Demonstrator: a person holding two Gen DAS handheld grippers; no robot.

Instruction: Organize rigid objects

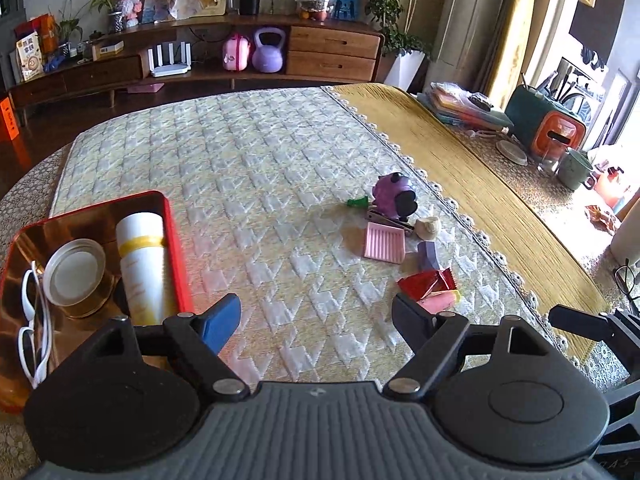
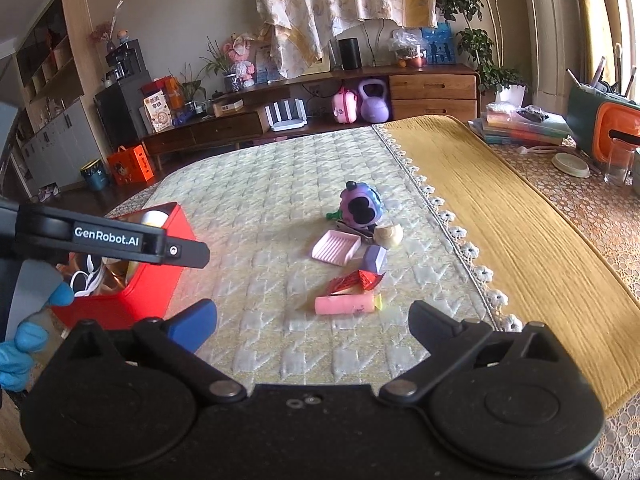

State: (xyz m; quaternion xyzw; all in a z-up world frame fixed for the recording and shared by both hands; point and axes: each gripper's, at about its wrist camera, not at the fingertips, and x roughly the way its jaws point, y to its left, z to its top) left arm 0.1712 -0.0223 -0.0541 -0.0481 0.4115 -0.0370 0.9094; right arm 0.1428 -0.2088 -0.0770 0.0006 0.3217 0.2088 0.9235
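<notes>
At the far left a red rectangular metal tin [image 1: 176,240] sits on the bench's pale quilted cover [image 1: 248,184]. Inside it lie white-framed glasses [image 1: 34,320] at the left, a round glass jar with a white lid [image 1: 74,272] in the middle, and a white cylindrical bottle with a yellow band [image 1: 142,264] along the right wall.

The left tool [image 1: 316,318] hangs just right of the tin, above bare quilt, its jaws wide apart with nothing between them. In the right wrist view a blue-gloved hand [image 2: 24,344] holds it.

Further right, the loose things lie clustered on the quilt: a small green piece [image 2: 333,215] touching a purple round toy with black patches [image 2: 362,206], a metal clip [image 2: 352,232] under the toy, a pink ridged plastic tray [image 2: 336,247], a cream shell-like lump [image 2: 390,235], a lilac block [image 2: 374,259], a red foil packet [image 2: 354,281] and, nearest, a pink cylinder with a yellow tip [image 2: 346,305] lying on its side.

The right tool [image 2: 312,318] points at this cluster, its jaws spread fully and empty; the pink cylinder lies just beyond the fingertips.

Right of the quilt's lace edge runs a yellow woven runner [image 2: 500,208].
</notes>
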